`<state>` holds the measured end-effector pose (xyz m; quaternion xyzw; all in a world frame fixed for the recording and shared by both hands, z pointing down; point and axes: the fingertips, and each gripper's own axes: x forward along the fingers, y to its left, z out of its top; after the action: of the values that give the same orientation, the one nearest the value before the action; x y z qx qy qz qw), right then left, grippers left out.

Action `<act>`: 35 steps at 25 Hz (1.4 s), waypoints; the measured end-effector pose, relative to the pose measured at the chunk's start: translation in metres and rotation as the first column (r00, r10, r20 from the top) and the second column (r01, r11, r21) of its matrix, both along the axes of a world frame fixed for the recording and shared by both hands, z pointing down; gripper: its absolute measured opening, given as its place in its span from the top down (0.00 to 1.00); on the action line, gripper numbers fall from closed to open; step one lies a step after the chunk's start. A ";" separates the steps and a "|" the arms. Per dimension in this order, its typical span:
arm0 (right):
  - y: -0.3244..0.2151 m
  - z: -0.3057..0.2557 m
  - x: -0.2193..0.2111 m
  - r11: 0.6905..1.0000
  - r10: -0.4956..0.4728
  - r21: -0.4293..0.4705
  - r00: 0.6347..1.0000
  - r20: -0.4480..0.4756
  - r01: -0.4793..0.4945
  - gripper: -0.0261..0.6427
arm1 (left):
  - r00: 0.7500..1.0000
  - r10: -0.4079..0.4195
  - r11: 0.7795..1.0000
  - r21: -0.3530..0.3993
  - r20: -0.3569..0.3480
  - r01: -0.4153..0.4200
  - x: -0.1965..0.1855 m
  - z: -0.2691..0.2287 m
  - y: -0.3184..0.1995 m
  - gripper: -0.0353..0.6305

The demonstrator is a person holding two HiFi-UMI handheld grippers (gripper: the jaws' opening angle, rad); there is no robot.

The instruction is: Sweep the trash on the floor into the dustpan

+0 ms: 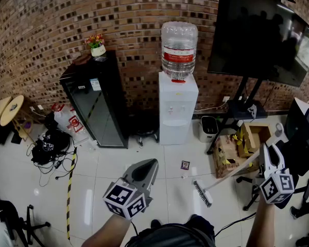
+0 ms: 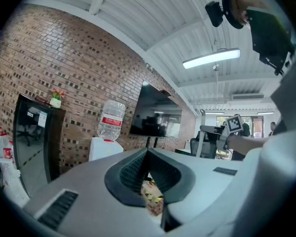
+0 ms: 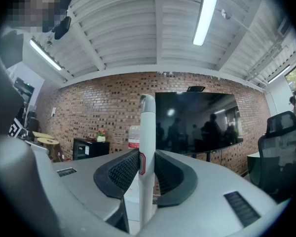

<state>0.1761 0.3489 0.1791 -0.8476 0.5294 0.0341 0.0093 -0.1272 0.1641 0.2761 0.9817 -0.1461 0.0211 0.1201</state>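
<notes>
Right gripper (image 3: 147,154): fingers (image 3: 122,171) clamped on the white broom handle (image 3: 147,122). The handle stands upright between the pads, with a red mark at pad level.

Head view: the handle slants down and left from this gripper to the brush head (image 1: 202,193), which is low against the white tiled floor (image 1: 108,163).

Left gripper (image 2: 147,153): fingers closed tip to tip with nothing between them. It is held low at centre frame, pointing forward.

Scrap of trash (image 1: 185,164): small dark square piece lying on the floor just beyond the brush head, not touching it, in front of the water dispenser (image 1: 178,112).

Cardboard box (image 1: 227,151): on the floor to the right of the brush head, behind the handle.
</notes>
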 end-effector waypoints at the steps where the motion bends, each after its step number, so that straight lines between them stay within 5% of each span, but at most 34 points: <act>1: -0.008 -0.002 0.000 1.000 -0.008 -0.001 1.000 -0.007 0.008 0.78 | 1.000 0.002 1.000 0.003 -0.001 -0.002 0.001 0.000 -0.005 0.94; 9: -0.077 -0.005 0.020 0.996 -0.089 0.014 0.996 -0.023 0.089 0.78 | 0.998 -0.059 0.998 -0.005 0.016 0.059 0.035 0.006 -0.060 0.94; 26: -0.180 0.041 0.200 0.957 -0.287 0.056 0.955 0.069 0.284 0.78 | 0.979 -0.182 0.982 -0.025 0.088 0.185 0.258 0.036 -0.141 0.94; 35: -0.244 0.080 0.260 0.968 -0.249 -0.007 0.967 0.047 0.250 0.78 | 0.981 -0.168 0.983 -0.058 0.100 0.174 0.331 0.066 -0.199 0.94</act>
<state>0.4362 0.1048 0.2588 -0.7749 0.6317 0.0099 0.0202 0.2038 -0.0353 0.3419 0.9589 -0.2348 0.0619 0.1468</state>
